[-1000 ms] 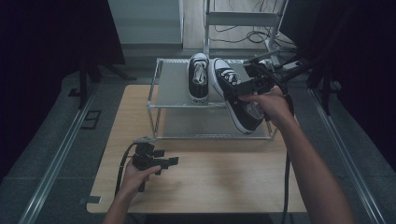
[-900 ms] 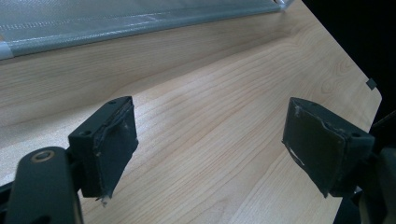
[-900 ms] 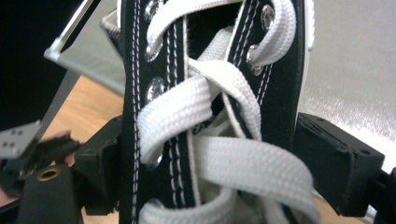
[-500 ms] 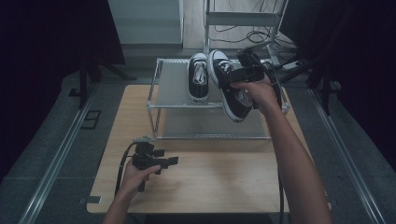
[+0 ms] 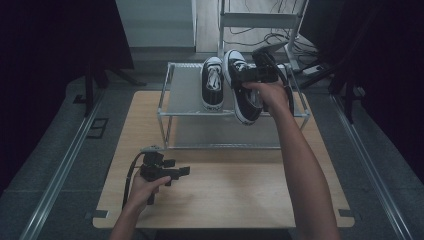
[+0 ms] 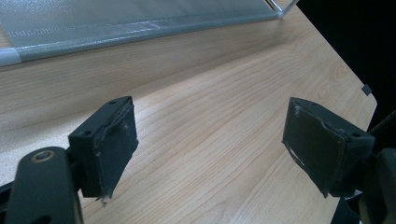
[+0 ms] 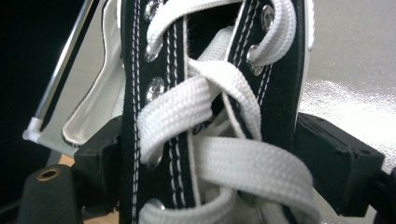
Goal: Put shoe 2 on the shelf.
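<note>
A black sneaker with white laces (image 5: 243, 97) hangs tilted over the right part of the metal shoe rack (image 5: 182, 95), toe toward me. My right gripper (image 5: 243, 77) is shut on its laced upper. In the right gripper view the jaws press both sides of this sneaker (image 7: 205, 107), with my right gripper (image 7: 210, 158) low in the picture. A second matching sneaker (image 5: 212, 84) stands on the rack's top shelf just left of the held one. My left gripper (image 5: 184, 171) rests on the wooden table (image 5: 240, 195), open, with only bare wood between the jaws of my left gripper (image 6: 210, 135).
The rack's lower mesh shelf (image 6: 116, 23) lies just beyond the left gripper. The table's right front corner (image 6: 366, 88) is near. Behind the rack stand a white frame (image 5: 260, 20) and floor cables (image 5: 280, 40). Rails run along both sides of the table.
The right hand has carried the held sneaker to the left and a little farther back, closer to the sneaker on the rack. The left gripper has stayed in place.
</note>
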The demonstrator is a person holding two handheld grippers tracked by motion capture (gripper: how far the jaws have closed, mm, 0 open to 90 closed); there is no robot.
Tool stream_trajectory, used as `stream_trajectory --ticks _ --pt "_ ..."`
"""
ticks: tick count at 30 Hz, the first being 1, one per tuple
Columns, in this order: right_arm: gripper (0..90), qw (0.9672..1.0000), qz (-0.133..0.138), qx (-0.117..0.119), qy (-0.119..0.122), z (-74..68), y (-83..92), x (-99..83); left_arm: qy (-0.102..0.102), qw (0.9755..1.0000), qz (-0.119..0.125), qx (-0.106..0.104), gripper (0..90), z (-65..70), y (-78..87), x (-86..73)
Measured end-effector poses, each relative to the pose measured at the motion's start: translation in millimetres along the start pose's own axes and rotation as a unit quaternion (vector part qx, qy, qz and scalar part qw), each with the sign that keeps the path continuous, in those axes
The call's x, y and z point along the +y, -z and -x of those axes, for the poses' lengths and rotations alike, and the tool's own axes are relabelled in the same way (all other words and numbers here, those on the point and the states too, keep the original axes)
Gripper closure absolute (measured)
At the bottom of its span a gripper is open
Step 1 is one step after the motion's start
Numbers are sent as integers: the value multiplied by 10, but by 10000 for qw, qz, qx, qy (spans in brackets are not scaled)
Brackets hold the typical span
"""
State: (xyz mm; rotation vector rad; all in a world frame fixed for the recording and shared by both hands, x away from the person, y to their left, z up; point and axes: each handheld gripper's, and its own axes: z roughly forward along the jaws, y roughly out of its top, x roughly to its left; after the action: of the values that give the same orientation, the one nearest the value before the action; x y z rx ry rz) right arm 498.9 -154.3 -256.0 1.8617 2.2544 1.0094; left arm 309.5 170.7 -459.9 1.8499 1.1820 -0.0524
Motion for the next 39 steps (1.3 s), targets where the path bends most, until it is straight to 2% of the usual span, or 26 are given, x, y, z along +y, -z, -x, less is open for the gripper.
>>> stream_trajectory --ticks 12,17,19,27,30,32,39 --pt "165 9995 110 -14 -304 25 -78 136 -3 10000 24 13 178 -15 21 2" --pt "165 9985 131 0 -524 70 -169 186 14 10000 19 -2 178 -19 15 -4" --pt "165 9977 159 -7 -656 117 -222 218 43 10000 35 3 178 -29 19 -6" --pt "166 9953 245 -8 -936 169 -335 299 75 10000 47 15 178 -69 23 -10" --pt "166 9949 246 -9 -977 181 -365 317 83 9999 45 41 178 -75 23 -14" --pt "165 9940 247 -104 -1056 204 -414 339 102 9999 54 31 178 -76 28 -16" --pt "165 9915 314 -75 -1261 266 -495 380 113 9999 47 47 178 -101 33 -21"
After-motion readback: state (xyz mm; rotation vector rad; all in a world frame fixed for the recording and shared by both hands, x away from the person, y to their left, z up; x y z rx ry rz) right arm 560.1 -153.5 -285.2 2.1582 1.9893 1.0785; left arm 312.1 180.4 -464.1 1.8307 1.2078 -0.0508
